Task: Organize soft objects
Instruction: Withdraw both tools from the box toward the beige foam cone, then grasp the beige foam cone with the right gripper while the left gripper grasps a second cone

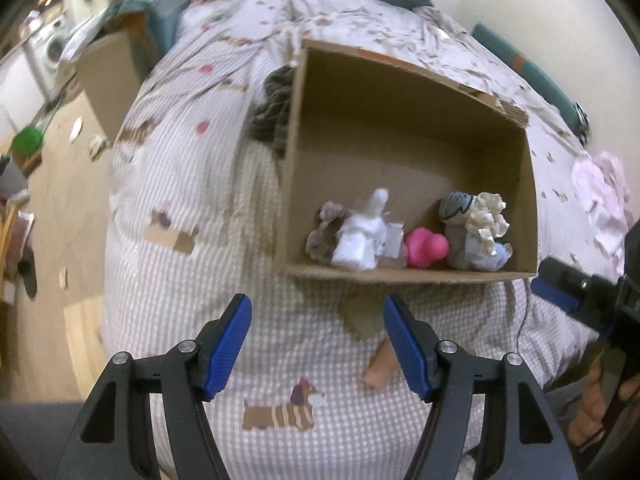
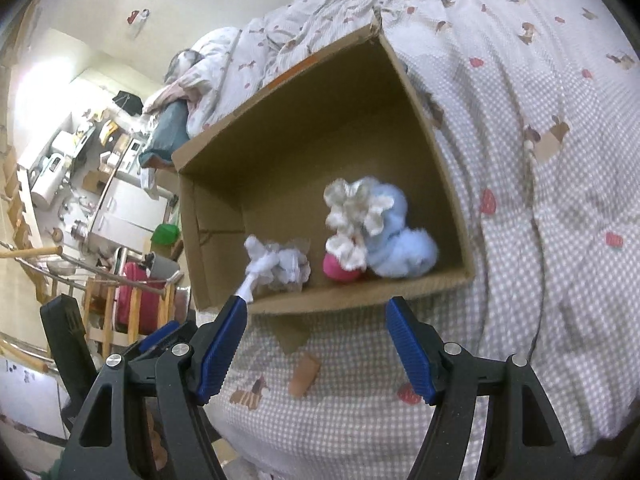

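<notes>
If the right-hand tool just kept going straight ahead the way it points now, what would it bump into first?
Probably the near wall of the open brown cardboard box on the checked bedspread. The right tool is open and empty. If it passes above the rim, the pink ball comes next; depth is unclear.

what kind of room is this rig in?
Most likely a bedroom in a small, cluttered flat. A bed with a dog-print gingham duvet fills both views, a cardboard box of soft toys sits on it, and what looks like a washing machine stands beyond.
</notes>
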